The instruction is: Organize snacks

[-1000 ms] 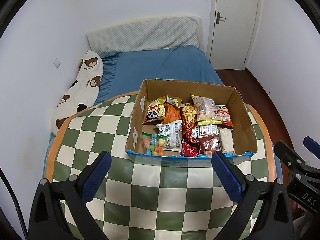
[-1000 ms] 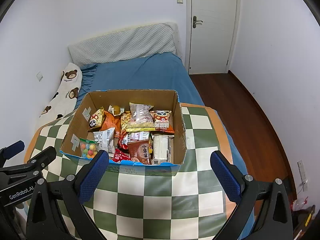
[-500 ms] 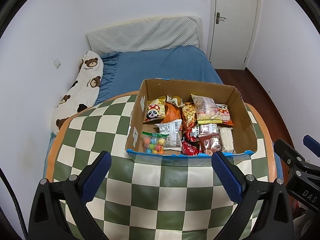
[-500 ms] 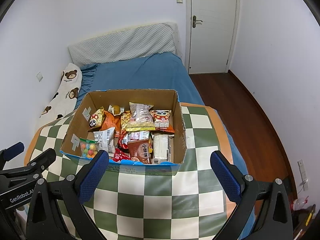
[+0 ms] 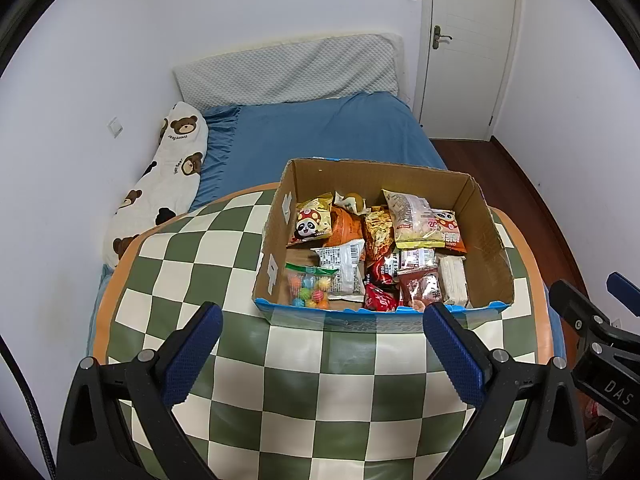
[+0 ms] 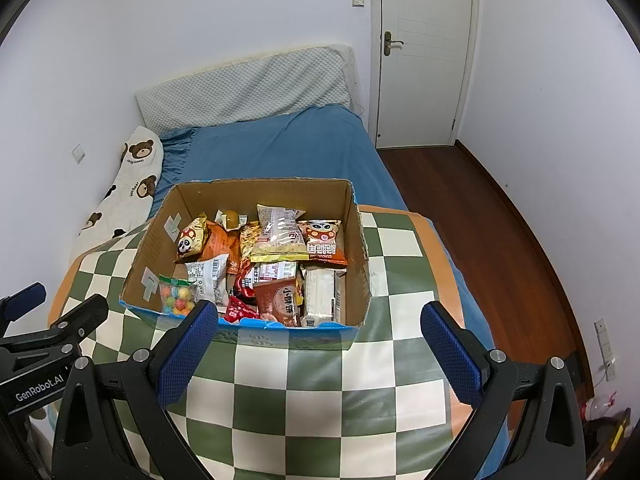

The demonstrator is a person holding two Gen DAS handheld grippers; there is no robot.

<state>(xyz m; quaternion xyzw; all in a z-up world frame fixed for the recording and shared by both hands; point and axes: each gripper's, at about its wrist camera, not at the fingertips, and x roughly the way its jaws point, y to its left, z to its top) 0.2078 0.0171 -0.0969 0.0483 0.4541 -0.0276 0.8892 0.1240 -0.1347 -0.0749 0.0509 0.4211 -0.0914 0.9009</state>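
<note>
Almost nothing is moved since the earlier frames; both views are barely shifted. Crinkly foil and plastic snacks (image 5: 376,256) are seen heaped inside the open cardboard box (image 6: 160,248) on the checkered table (image 5: 288,364), either sorted or awaiting sorting. Left gripper (image 5: 322,354) and right gripper (image 6: 316,354) fingers are held wide apart, empty.

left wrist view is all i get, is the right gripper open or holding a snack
observer: the right gripper is open and empty, over the checked table at the near side of the cardboard box.
operator: anything on the floor right of the table
observer: a plastic bottle is on the floor by the wall.
operator: and on that wall
observer: a socket plate sits low on it.
</note>
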